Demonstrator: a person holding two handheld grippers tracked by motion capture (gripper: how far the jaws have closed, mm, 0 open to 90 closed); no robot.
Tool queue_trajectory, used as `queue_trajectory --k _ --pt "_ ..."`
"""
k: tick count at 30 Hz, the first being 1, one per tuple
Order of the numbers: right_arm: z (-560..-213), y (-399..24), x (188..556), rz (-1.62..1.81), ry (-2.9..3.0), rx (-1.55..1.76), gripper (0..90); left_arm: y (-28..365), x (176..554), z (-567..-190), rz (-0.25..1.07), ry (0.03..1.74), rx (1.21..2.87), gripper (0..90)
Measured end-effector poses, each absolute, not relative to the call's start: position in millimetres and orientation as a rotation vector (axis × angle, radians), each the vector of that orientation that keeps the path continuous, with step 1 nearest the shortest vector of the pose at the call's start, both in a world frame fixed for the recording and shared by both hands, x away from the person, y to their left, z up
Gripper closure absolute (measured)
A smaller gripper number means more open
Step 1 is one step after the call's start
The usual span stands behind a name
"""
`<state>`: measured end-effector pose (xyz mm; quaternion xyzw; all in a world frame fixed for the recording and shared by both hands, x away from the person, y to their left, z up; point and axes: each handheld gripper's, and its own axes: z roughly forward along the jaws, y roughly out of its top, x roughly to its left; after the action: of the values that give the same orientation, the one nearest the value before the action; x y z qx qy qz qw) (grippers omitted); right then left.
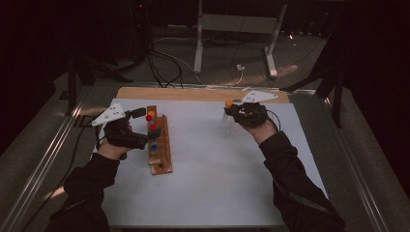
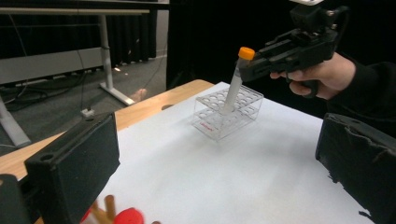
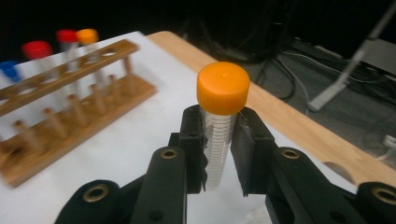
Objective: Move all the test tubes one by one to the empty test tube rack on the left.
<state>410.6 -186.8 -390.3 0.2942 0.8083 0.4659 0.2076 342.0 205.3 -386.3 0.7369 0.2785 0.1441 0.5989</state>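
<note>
My right gripper [image 3: 219, 140] is shut on a clear tube with an orange cap [image 3: 222, 88], gripping it just below the cap. In the left gripper view that tube [image 2: 235, 84] hangs tilted, its lower end at the top of a clear plastic rack [image 2: 229, 112]. Whether it sits in a hole I cannot tell. In the high view the right gripper [image 1: 237, 110] is at the table's far right. My left gripper [image 1: 141, 128] stands open beside a wooden rack [image 1: 162, 150] with red-, orange- and blue-capped tubes. Its jaws stand wide apart with nothing between them [image 2: 215, 186].
A white sheet [image 1: 212, 164] covers the table, with a strip of bare wood [image 1: 193, 93] along the far edge. Beyond it are the legs of another table [image 1: 198, 43] and cables on the floor [image 1: 164, 63]. Metal rails [image 1: 48, 159] run along both sides.
</note>
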Motion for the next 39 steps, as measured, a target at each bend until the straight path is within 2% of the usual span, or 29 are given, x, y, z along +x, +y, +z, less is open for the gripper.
queue_trajectory --k 15,24,39 --pt "-383.6 -156.5 366.8 1.400 2.371 0.622 75.2 165.7 343.3 -385.1 0.247 0.594 1.751 2.0" --pt "-384.5 -137.0 349.3 1.411 2.443 0.521 75.2 142.7 339.8 -385.6 0.208 0.517 1.787 8.7" --pt "-392.0 -119.6 341.1 1.420 2.511 0.465 75.2 121.6 334.6 -389.8 0.218 0.426 1.824 47.5"
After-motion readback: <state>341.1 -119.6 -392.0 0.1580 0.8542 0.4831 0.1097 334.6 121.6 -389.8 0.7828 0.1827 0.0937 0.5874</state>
